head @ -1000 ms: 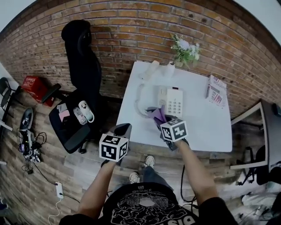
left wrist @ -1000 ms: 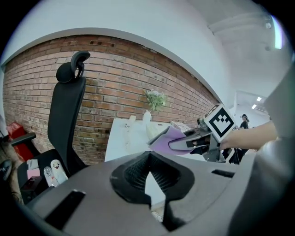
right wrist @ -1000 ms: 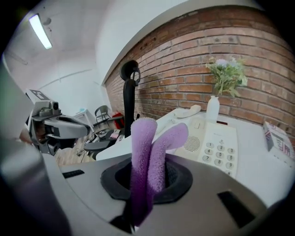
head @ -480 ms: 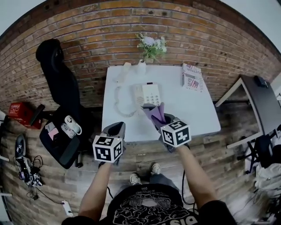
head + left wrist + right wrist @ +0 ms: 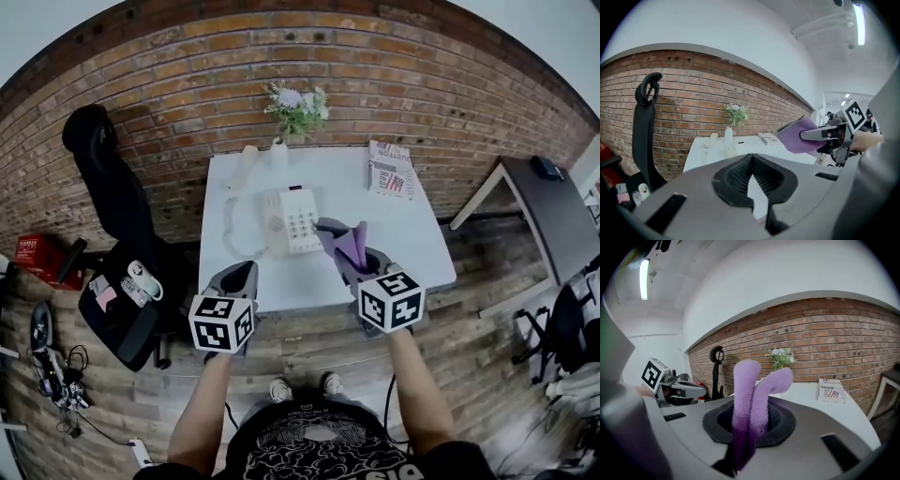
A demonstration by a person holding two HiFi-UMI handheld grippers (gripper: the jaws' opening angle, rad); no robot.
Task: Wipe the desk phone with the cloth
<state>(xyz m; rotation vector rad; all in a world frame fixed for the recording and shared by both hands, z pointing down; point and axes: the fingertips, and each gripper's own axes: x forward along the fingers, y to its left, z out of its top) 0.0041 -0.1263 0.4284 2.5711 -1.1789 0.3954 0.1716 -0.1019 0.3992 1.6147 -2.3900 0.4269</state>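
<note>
The white desk phone (image 5: 291, 220) lies on the white table (image 5: 412, 253). Its handset (image 5: 242, 167) is off, lying at the back left on a coiled cord. My right gripper (image 5: 352, 255) is shut on a folded purple cloth (image 5: 349, 242), held just right of the phone's near corner. In the right gripper view the cloth (image 5: 751, 394) stands up from between the jaws. My left gripper (image 5: 238, 277) hovers at the table's front edge, left of the phone; its jaws meet at the tips with nothing in them. The left gripper view shows the cloth (image 5: 799, 136) at the right.
A vase of flowers (image 5: 292, 112) stands at the back edge against the brick wall. A magazine (image 5: 389, 171) lies at the back right. A black office chair (image 5: 117, 244) with small items on its seat stands left of the table, and a dark side table (image 5: 544, 202) is at the right.
The head view has swung, so the table now sits more centred. The right gripper with the cloth has gone from the phone's near-left side to its right side. The left gripper stays at the front edge.
</note>
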